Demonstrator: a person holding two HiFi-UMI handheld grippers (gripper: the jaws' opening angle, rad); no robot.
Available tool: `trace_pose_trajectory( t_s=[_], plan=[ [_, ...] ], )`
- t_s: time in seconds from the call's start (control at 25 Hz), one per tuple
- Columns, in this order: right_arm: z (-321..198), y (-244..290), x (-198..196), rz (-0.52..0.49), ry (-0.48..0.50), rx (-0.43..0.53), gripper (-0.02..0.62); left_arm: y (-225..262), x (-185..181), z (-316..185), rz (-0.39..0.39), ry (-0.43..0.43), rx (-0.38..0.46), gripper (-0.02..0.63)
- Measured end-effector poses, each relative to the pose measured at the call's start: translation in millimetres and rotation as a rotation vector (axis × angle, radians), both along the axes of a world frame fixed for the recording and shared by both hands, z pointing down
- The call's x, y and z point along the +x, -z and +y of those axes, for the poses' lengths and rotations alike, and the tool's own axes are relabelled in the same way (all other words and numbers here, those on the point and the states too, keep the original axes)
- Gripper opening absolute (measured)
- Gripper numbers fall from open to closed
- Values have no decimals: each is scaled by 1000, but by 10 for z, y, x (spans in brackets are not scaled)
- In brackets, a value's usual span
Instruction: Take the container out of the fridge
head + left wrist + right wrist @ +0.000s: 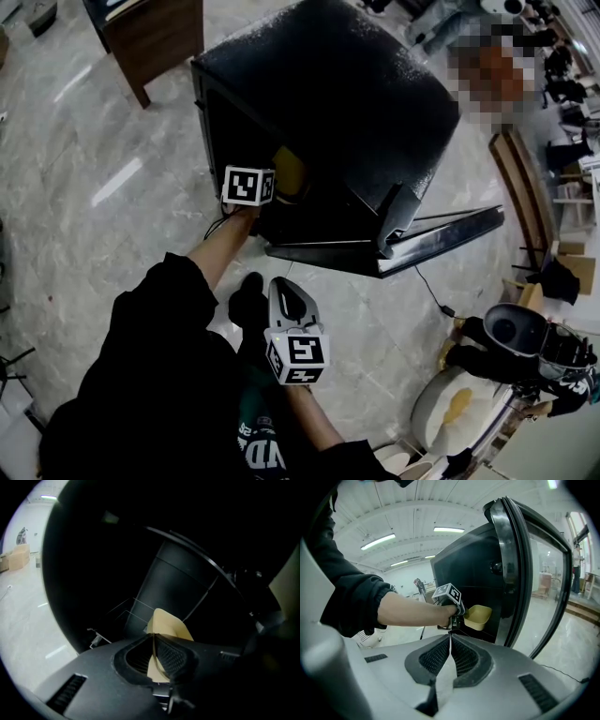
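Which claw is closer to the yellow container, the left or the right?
Left. The left claw is shut on the container rim inside the fridge; the right claw is outside, apart from it, shut.

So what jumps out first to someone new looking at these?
The black fridge stands on the marble floor with its door swung wide open. In its opening, the left gripper is clamped on the rim of the yellow container. The right gripper is held back outside, jaws together and empty.

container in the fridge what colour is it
A pale yellow plastic container; clearest in the right gripper view.
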State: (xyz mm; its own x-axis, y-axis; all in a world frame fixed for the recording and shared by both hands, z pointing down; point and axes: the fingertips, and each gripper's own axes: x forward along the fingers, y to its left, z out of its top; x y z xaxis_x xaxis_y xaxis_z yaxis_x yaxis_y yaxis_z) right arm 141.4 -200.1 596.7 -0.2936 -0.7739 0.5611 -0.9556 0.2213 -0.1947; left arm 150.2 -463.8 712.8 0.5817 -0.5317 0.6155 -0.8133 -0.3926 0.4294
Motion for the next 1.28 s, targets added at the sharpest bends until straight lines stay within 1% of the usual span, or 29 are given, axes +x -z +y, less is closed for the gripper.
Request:
trace_pose_trajectory(
  t_s=[0.08,0.2,0.28,0.44,0.72,1.04,1.28],
  plan=[
    [8,68,-16,-6,-1,-4,35,83,-46,42,-3,-2,2,23],
    [28,157,-85,-15,7,-9,35,193,-136,110,-27,-5,9,22],
    [24,223,-132,-18,13,-8,35,276,-165,144,-26,-8,10,23],
    [57,363,-180,6,27,5,37,407,-275,272,-24,-26,1,23],
    [107,565,-175,-3,-5,22,35,633,-641,506,-55,-49,8,23],
    [278,728,-231,-19,-47,44,35,933,-955,842,-29,-68,22,23],
    [491,795,-236,-28,-86,62,35,1116,-1197,1179,-41,-113,54,23]
  ],
)
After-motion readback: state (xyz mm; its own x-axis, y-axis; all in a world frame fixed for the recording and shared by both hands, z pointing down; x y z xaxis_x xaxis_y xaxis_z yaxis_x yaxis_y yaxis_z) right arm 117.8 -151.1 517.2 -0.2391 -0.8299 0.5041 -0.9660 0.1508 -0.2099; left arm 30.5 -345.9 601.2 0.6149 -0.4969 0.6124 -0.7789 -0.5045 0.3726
